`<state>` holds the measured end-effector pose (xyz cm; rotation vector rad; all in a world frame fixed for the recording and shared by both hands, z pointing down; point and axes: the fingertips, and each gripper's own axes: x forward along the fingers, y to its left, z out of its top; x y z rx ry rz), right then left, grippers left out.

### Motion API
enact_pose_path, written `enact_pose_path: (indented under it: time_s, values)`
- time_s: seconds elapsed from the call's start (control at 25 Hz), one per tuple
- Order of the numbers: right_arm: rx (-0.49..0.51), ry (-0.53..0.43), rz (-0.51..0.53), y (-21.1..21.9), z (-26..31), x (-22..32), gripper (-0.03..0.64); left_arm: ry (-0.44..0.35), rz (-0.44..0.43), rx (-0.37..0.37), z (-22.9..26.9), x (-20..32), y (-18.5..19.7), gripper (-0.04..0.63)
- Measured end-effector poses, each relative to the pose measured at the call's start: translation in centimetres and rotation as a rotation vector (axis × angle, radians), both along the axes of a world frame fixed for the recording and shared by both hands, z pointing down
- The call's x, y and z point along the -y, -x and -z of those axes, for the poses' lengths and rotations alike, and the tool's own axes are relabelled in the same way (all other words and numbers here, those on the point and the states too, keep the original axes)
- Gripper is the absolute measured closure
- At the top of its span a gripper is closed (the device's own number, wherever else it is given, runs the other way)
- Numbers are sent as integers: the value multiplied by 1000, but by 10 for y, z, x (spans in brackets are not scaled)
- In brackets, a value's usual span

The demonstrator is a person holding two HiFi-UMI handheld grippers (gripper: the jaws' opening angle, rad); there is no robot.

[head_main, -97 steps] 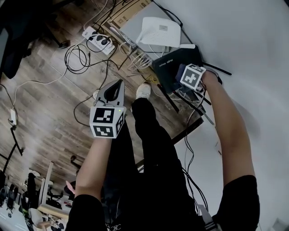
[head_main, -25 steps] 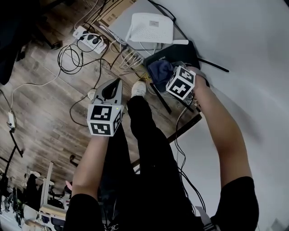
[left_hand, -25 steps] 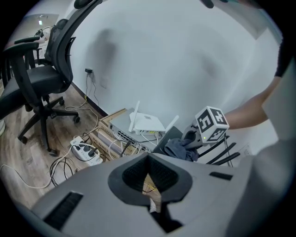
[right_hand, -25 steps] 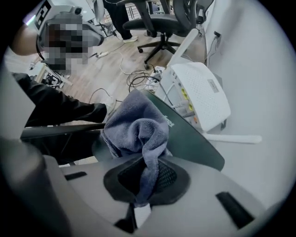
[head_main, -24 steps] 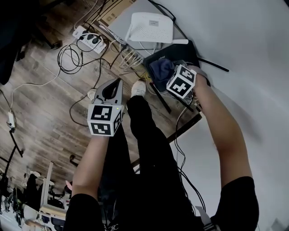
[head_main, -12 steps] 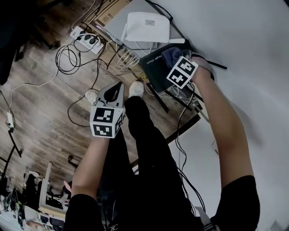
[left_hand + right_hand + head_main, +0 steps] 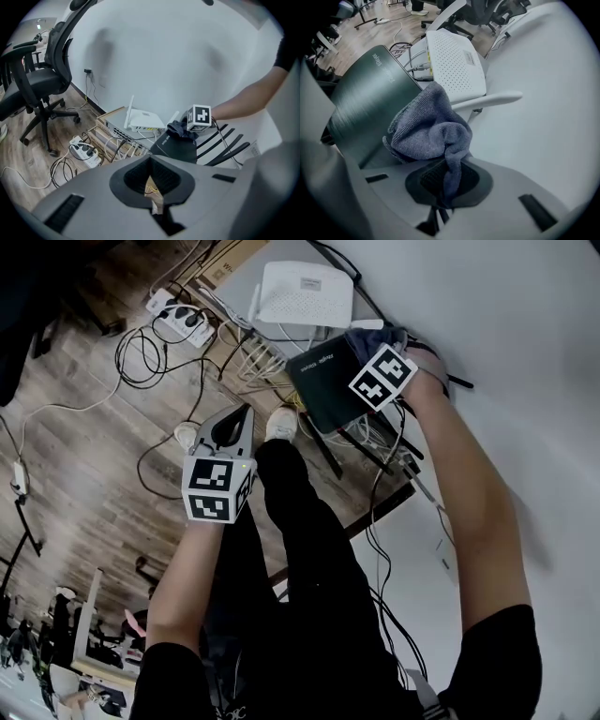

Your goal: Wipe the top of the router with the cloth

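Observation:
A black router [image 7: 323, 385] lies flat by the white wall, its brushed dark top [image 7: 370, 105] filling the left of the right gripper view. My right gripper [image 7: 443, 190] is shut on a bunched blue-grey cloth [image 7: 426, 126], which rests on the router's far end next to the white router [image 7: 454, 61]. In the head view the cloth [image 7: 366, 338] shows just beyond the right gripper's marker cube [image 7: 382, 377]. My left gripper [image 7: 234, 427] hangs apart over the floor, shut with nothing in it, and looks toward the black router [image 7: 180, 145] from a distance.
A white router [image 7: 305, 294] sits on a grey switch box [image 7: 234, 282] with several cables. A power strip [image 7: 178, 320] and looped cords [image 7: 150, 362] lie on the wooden floor. Black antennas [image 7: 225, 145] stick out. An office chair [image 7: 42, 84] stands to the left. The person's shoe [image 7: 279, 423] is near the router.
The right gripper has slid the cloth across the black router's top, from its near left part to the far end by the white router. The left gripper has barely moved.

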<state>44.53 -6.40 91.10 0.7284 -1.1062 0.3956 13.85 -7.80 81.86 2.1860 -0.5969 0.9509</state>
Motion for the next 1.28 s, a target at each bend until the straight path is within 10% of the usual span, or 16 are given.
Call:
enact_pose_path:
  time_s: [0.48, 1.28]
  values:
    - [-34, -163, 2, -13, 5, 9, 606, 2, -33, -8, 4, -27, -20, 601]
    - [235, 119, -385, 22, 4, -48, 606, 5, -102, -38, 8, -31, -22, 601]
